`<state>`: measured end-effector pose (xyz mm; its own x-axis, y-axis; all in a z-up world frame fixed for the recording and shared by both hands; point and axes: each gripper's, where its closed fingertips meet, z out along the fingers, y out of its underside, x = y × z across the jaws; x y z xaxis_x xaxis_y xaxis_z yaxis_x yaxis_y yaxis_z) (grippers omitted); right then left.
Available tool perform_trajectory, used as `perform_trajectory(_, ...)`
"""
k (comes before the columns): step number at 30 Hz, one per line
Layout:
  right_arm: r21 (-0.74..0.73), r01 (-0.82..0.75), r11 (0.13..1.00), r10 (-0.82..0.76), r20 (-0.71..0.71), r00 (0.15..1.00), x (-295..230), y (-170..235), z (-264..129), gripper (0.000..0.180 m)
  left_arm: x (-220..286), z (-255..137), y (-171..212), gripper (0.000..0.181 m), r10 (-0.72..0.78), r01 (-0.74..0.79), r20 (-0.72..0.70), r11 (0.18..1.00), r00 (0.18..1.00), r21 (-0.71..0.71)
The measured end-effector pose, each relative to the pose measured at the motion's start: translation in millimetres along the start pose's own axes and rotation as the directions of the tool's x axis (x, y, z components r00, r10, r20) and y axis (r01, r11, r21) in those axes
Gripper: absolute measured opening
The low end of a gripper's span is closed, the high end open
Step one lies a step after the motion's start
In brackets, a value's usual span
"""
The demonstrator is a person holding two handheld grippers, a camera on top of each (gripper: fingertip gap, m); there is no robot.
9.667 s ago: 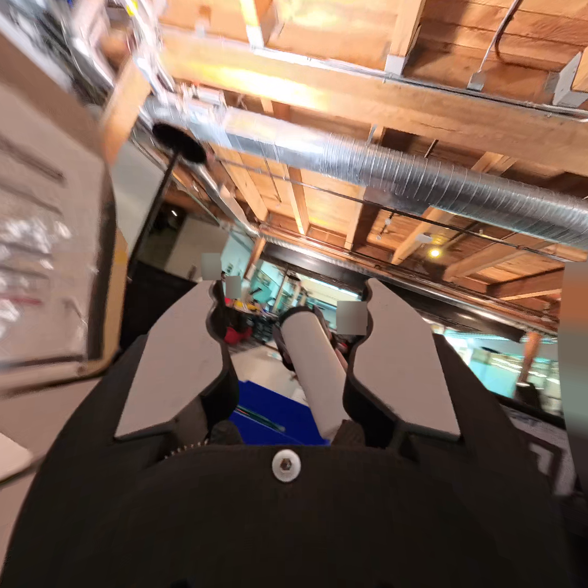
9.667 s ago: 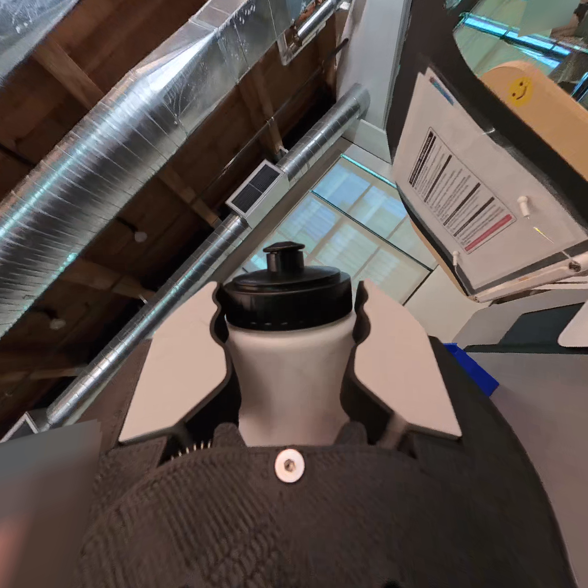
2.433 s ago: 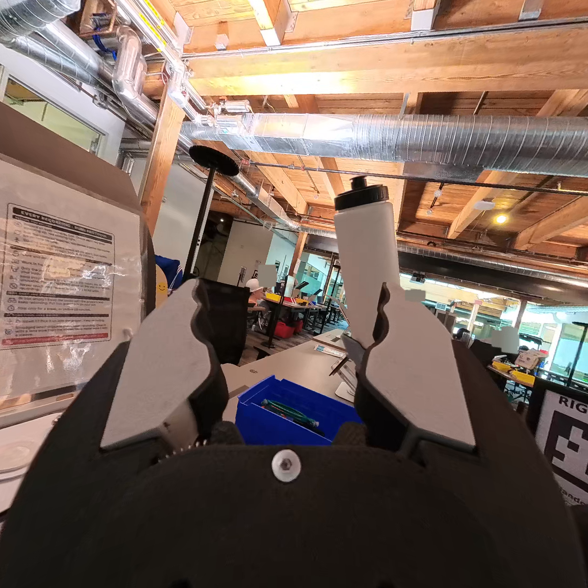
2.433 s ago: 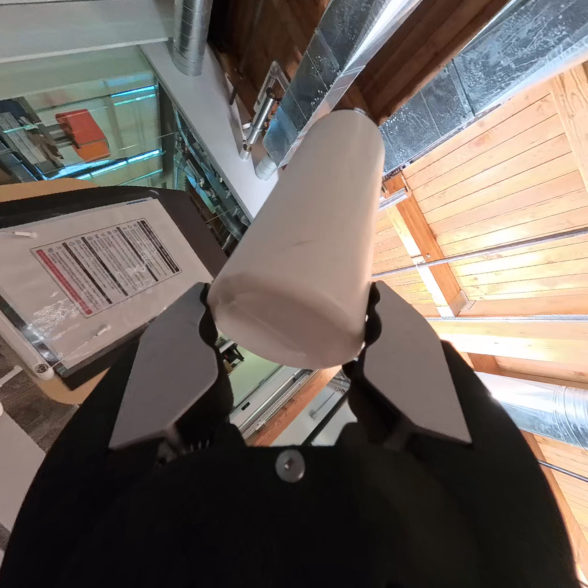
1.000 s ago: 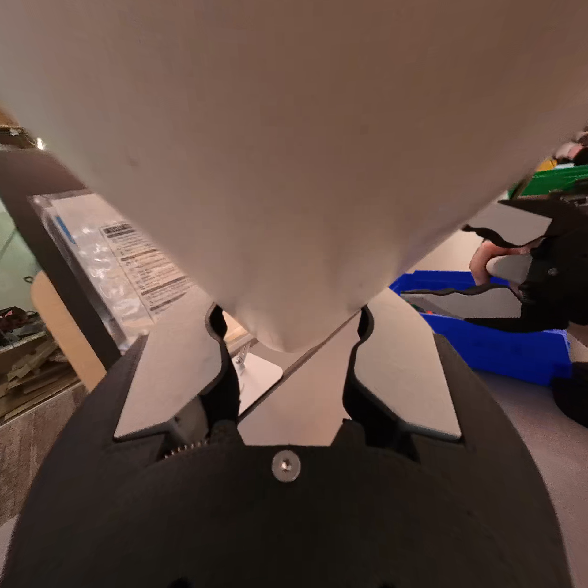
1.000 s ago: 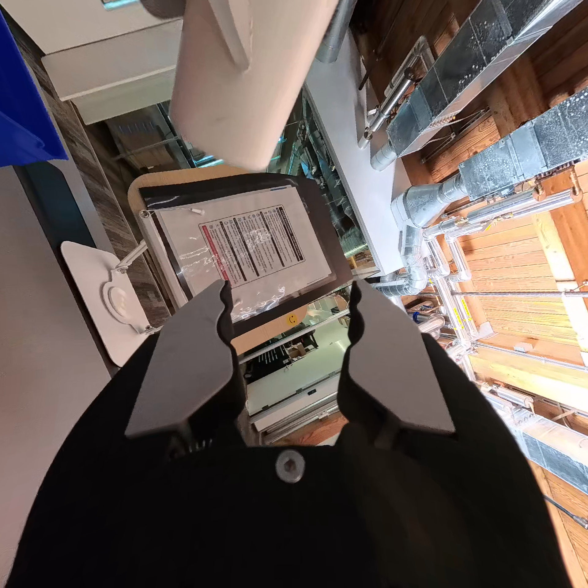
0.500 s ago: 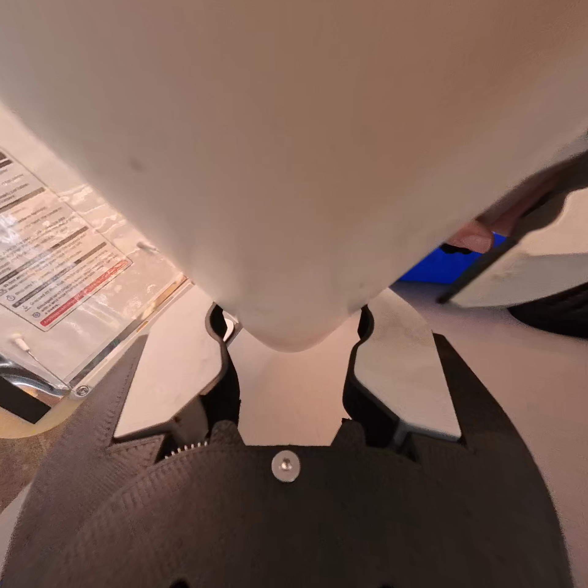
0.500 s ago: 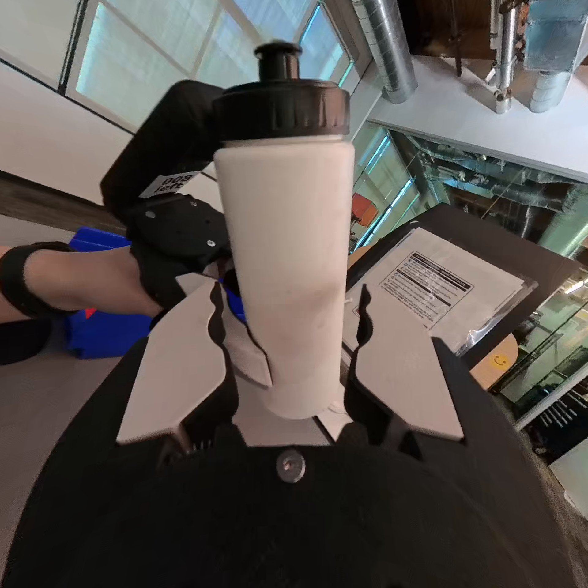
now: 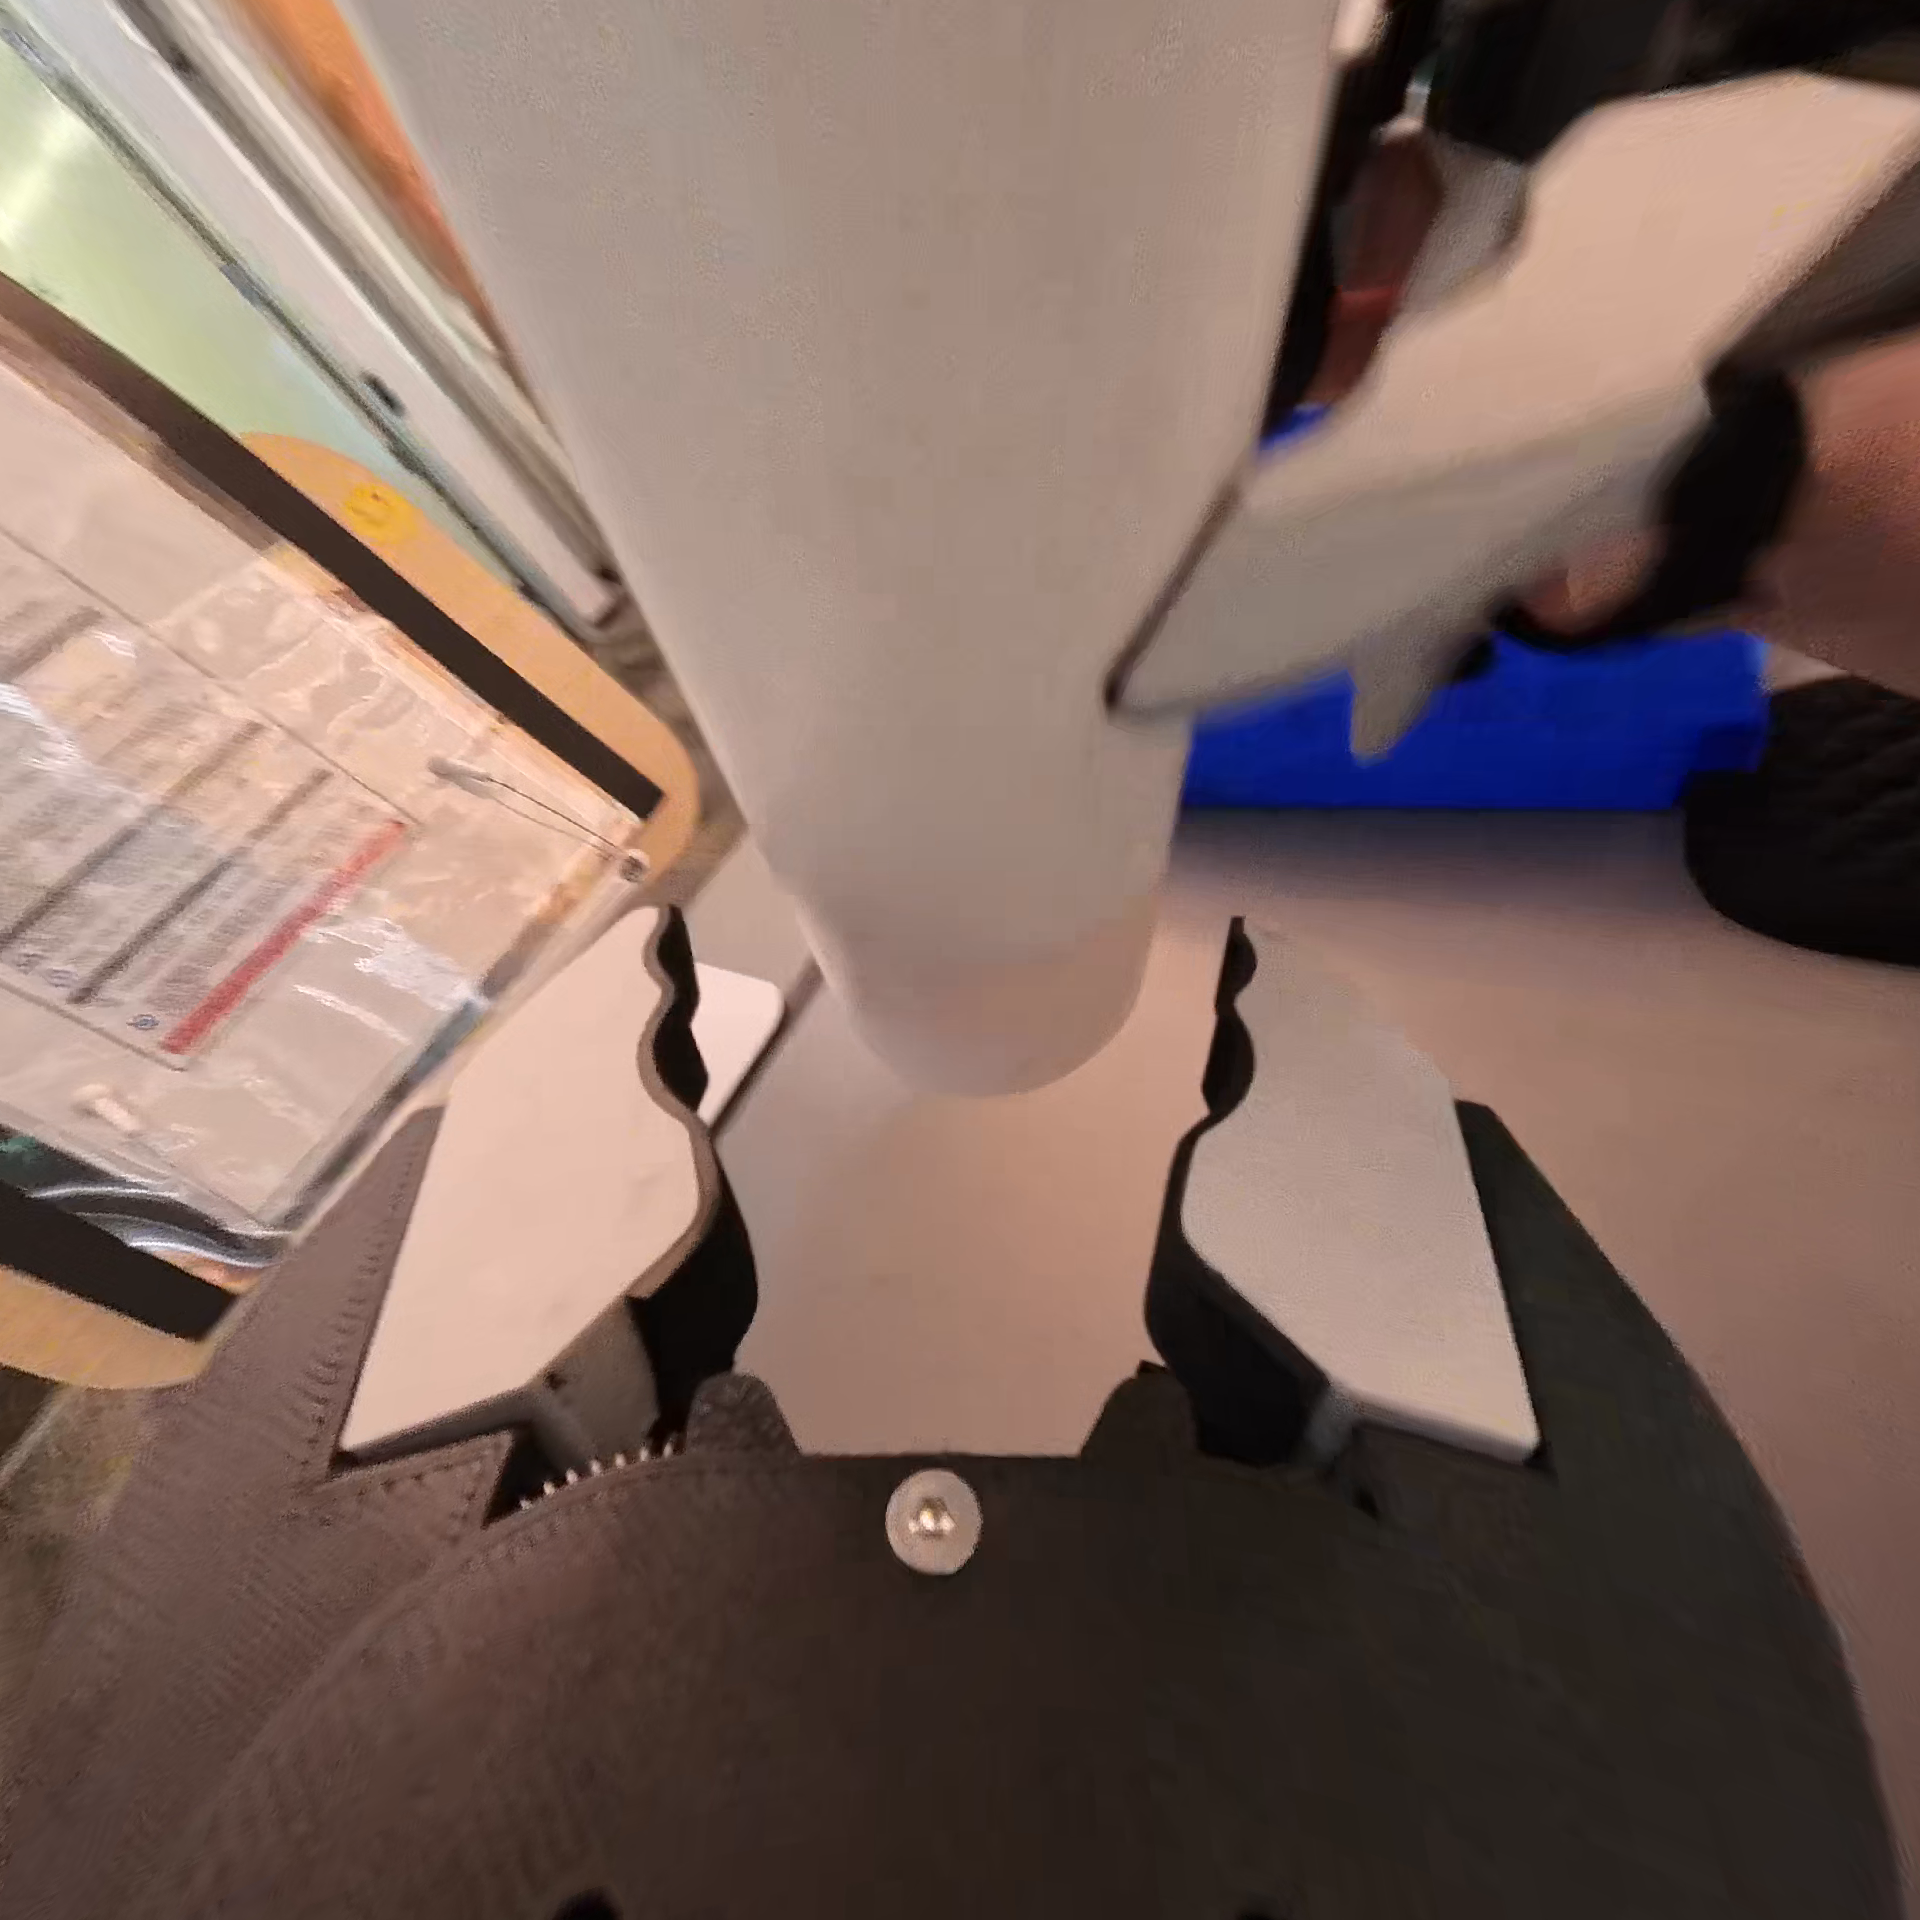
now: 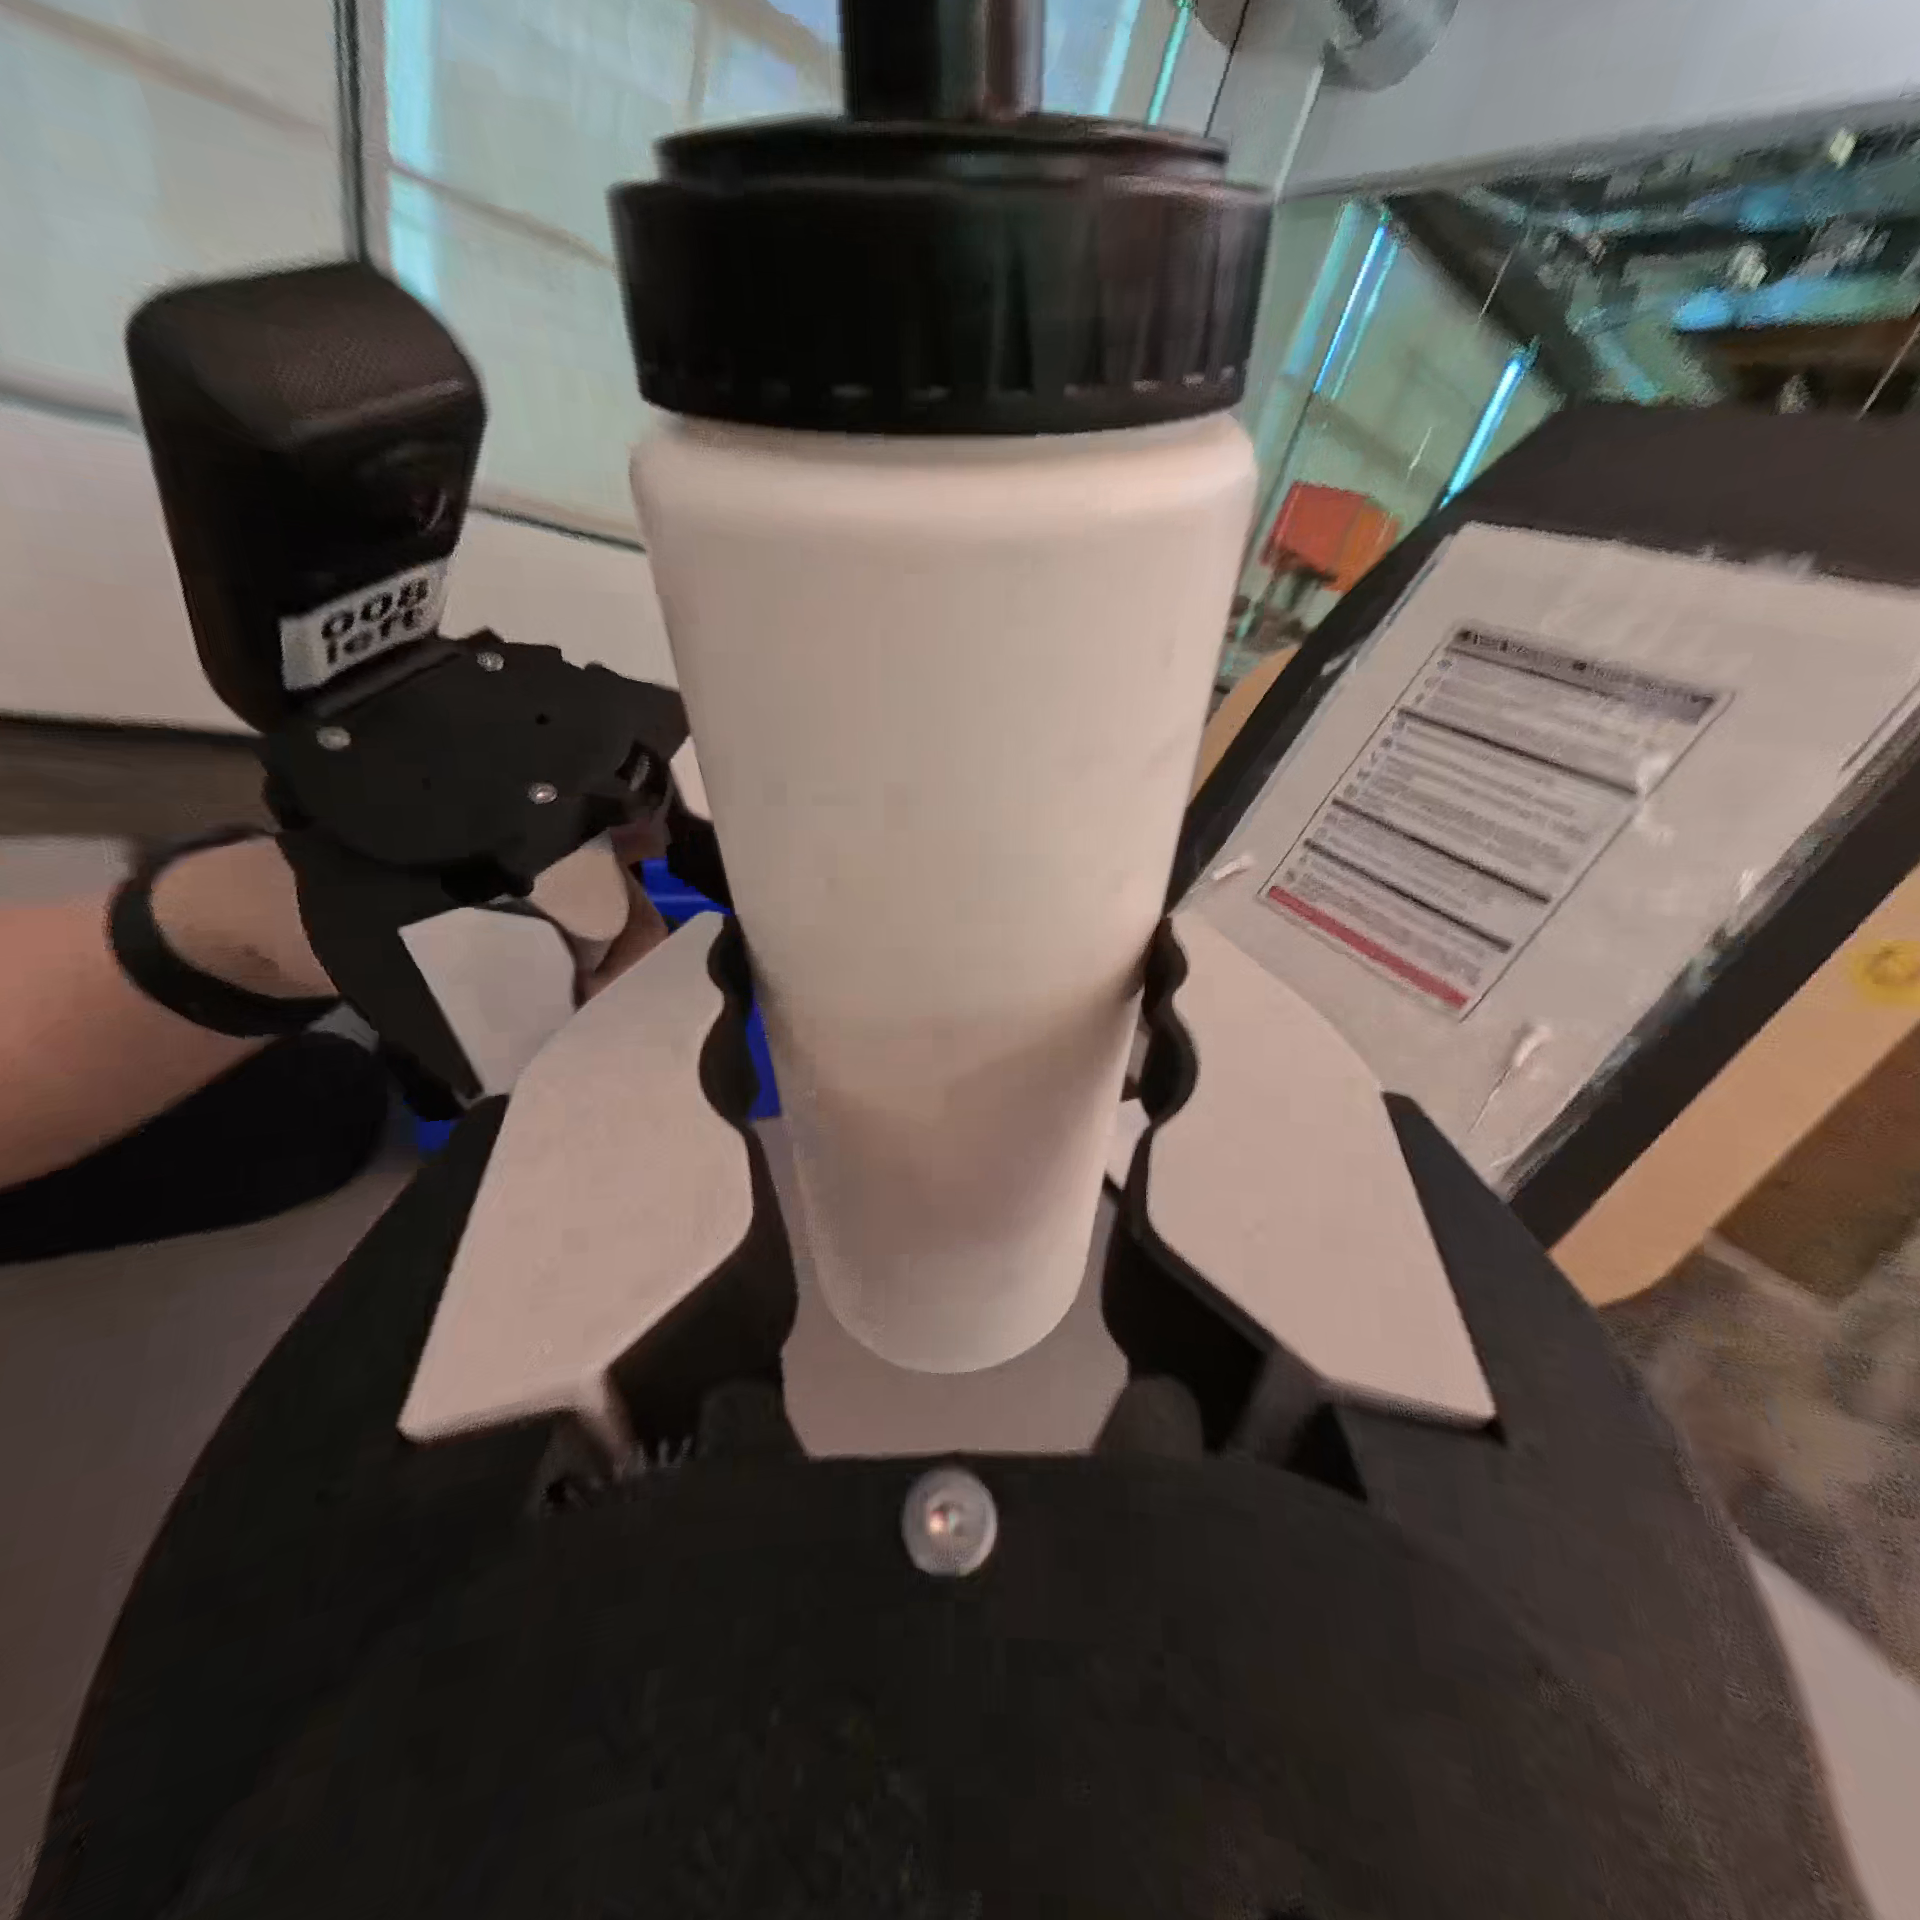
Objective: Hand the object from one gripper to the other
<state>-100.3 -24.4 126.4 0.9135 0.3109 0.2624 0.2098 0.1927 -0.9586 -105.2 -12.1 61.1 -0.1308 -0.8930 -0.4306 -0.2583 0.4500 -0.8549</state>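
- The white bottle (image 10: 935, 831) stands upright with its black cap (image 10: 940, 270) on top, so its long axis runs vertically. Its bottom is just above the grey bench (image 9: 1455, 987).
- The right hand-held gripper (image 10: 940, 1029) is the nearer one. The lower part of the bottle sits between its two fingers, and the fingers press on both sides of it, pinching the bottle.
- The left hand-held gripper (image 9: 945, 1018) is spread. In the left wrist view the bottom of the bottle (image 9: 883, 468) hangs just beyond its fingertips and does not touch them.
- In the right wrist view, the left hand-held gripper (image 10: 488, 997) shows to the left of the bottle, low, with a hand (image 10: 197, 935) on its handle.
- My judgement: the bottle now belongs to the right side, and the left one is free to move away.
- A blue bin (image 9: 1475, 727) is behind the bottle on the bench.
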Motion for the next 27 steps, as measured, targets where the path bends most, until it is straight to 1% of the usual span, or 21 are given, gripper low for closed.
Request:
perform_trajectory(1,0.003,-0.075,0.997,0.075,0.027,0.997,9.4,-0.1,-5.0,0.074,3.5,-2.9,3.4,0.097,-0.027,0.026,-0.059,0.999,0.998,-0.027)
perform_trajectory(3,-0.008,-0.225,0.974,0.224,0.106,0.969,24.0,-1.6,-16.5,0.074,2.2,-12.6,3.8,0.100,-0.085,0.081,-0.134,0.996,0.987,-0.034)
perform_trajectory(5,-0.033,-0.343,0.939,0.343,0.183,0.921,33.6,-3.5,-29.0,0.074,-6.3,-26.0,-6.3,0.097,-0.137,0.145,-0.169,0.989,0.976,0.037)
perform_trajectory(7,-0.068,-0.396,0.916,0.400,0.251,0.882,35.5,-3.7,-39.3,0.074,-9.9,-40.4,-21.2,0.093,-0.206,0.240,-0.238,0.963,0.949,0.121)
perform_trajectory(8,-0.099,-0.390,0.915,0.402,0.269,0.875,34.0,-1.4,-42.5,0.074,-9.0,-46.9,-28.3,0.092,-0.237,0.289,-0.287,0.945,0.928,0.153)
perform_trajectory(10,-0.180,-0.332,0.926,0.373,0.293,0.881,25.2,7.0,-45.3,0.075,-7.4,-54.7,-38.1,0.089,-0.278,0.359,-0.353,0.914,0.894,0.188)
perform_trajectory(12,-0.264,-0.282,0.922,0.363,0.345,0.866,8.2,14.8,-46.3,0.075,-6.0,-54.4,-39.7,0.089,-0.281,0.366,-0.358,0.910,0.890,0.194)
perform_trajectory(14,-0.340,-0.263,0.903,0.393,0.405,0.826,-12.0,21.3,-46.1,0.075,-0.8,-49.7,-37.1,0.090,-0.250,0.323,-0.339,0.930,0.907,0.177)
perform_trajectory(17,-0.455,-0.240,0.858,0.470,0.505,0.723,-43.9,30.8,-50.7,0.075,16.2,-47.8,-35.4,0.098,-0.151,0.209,-0.336,0.967,0.930,0.145)
perform_trajectory(19,-0.508,-0.203,0.837,0.504,0.573,0.646,-62.6,36.7,-57.0,0.075,32.9,-52.6,-39.7,0.103,-0.123,0.192,-0.401,0.972,0.908,0.138)
perform_trajectory(22,-0.548,-0.148,0.823,0.542,0.678,0.497,-88.4,43.2,-69.0,0.074,60.8,-65.1,-53.5,0.106,-0.154,0.294,-0.594,0.945,0.790,0.146)
perform_trajectory(25,-0.571,-0.141,0.809,0.582,0.743,0.332,-107.1,43.6,-78.1,0.074,78.6,-71.0,-60.0,0.104,-0.097,0.328,-0.706,0.923,0.702,0.200)
perform_trajectory(27,-0.581,-0.132,0.803,0.594,0.767,0.243,-117.3,44.6,-82.4,0.074,91.3,-72.2,-61.5,0.104,-0.068,0.346,-0.763,0.914,0.642,0.211)
